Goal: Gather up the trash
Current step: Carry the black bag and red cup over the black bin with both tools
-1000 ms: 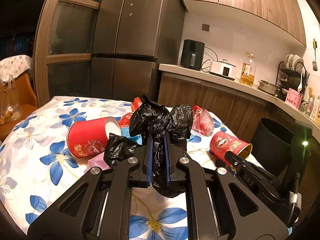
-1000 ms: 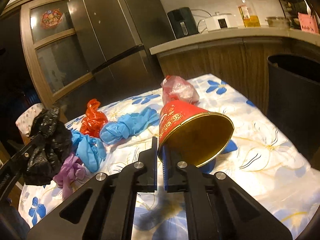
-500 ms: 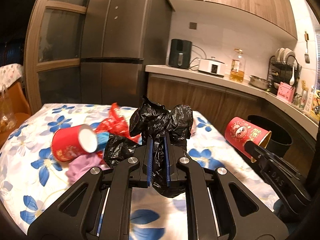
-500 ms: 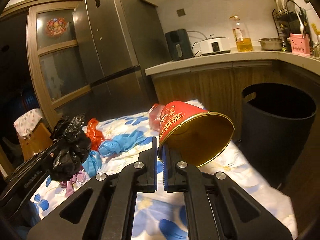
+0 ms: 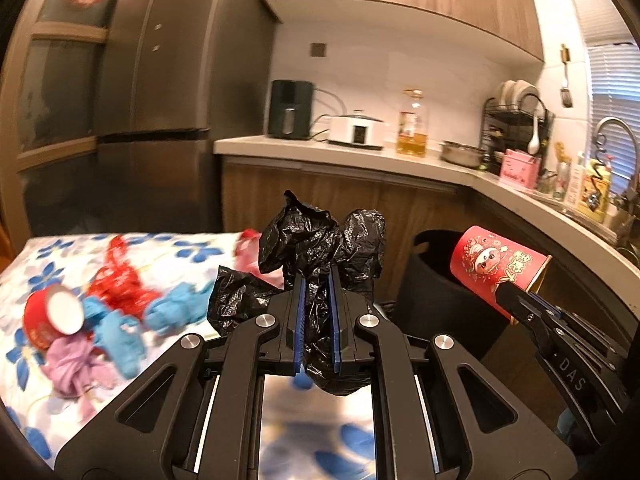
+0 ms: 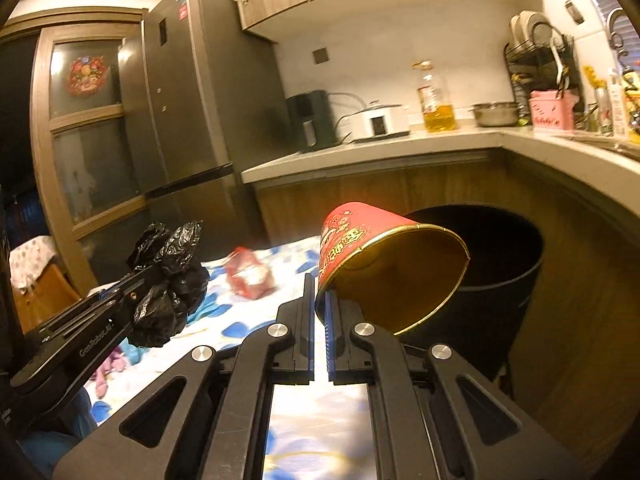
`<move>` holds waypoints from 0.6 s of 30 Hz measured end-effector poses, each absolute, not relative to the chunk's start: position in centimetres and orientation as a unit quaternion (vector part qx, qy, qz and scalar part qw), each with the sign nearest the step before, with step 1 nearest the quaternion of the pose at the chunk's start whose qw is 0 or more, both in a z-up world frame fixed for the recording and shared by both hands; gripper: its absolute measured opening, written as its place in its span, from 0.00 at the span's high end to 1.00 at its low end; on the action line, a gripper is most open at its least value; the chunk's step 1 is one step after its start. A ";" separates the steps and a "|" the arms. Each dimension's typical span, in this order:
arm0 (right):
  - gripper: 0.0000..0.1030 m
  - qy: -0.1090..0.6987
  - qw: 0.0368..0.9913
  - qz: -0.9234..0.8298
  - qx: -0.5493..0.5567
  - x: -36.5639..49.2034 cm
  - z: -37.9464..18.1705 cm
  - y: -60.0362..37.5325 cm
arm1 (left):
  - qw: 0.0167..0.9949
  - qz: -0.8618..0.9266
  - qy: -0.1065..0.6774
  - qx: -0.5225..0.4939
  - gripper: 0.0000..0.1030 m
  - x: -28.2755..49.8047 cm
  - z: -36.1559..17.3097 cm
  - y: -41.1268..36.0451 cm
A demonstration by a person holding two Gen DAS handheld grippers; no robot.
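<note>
My left gripper [image 5: 317, 280] is shut on a crumpled black plastic bag [image 5: 320, 244] and holds it in the air above the table's right end; the bag [image 6: 168, 280] also shows at the left of the right wrist view. My right gripper [image 6: 320, 284] is shut on the rim of a red paper cup [image 6: 384, 264] with a gold inside, held over the near side of a black trash bin [image 6: 496, 264]. In the left wrist view the cup [image 5: 496, 264] hangs in front of the bin [image 5: 436, 280].
On the floral tablecloth [image 5: 52, 248] lie a red cup [image 5: 52, 316], blue gloves [image 5: 120, 332], a red bag [image 5: 120, 284], a purple wad [image 5: 76, 364] and a pink-red bag [image 6: 248, 276]. A wooden counter [image 6: 440, 148] with appliances runs behind the bin. A fridge [image 6: 188, 112] stands at the left.
Both grippers have risen and swung right from the table toward the bin, carrying the black bag and the red cup. The bin is now close under the cup.
</note>
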State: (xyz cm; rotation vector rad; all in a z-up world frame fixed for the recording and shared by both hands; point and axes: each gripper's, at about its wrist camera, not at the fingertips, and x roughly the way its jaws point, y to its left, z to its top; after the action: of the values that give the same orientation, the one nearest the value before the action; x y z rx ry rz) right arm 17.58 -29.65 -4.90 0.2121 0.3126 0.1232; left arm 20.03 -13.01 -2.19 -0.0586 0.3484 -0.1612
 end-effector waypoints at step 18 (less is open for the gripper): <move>0.95 0.113 0.988 -0.009 0.104 20.4 -3.0 -37.4 | 0.976 -0.173 0.130 -0.017 0.91 25.5 0.6 -24.4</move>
State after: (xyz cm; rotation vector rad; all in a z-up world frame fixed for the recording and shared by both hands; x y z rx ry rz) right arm 20.37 -37.39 -2.99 0.2083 0.2267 -0.0178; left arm 25.55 -24.44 0.57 -0.0352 0.2625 -0.3496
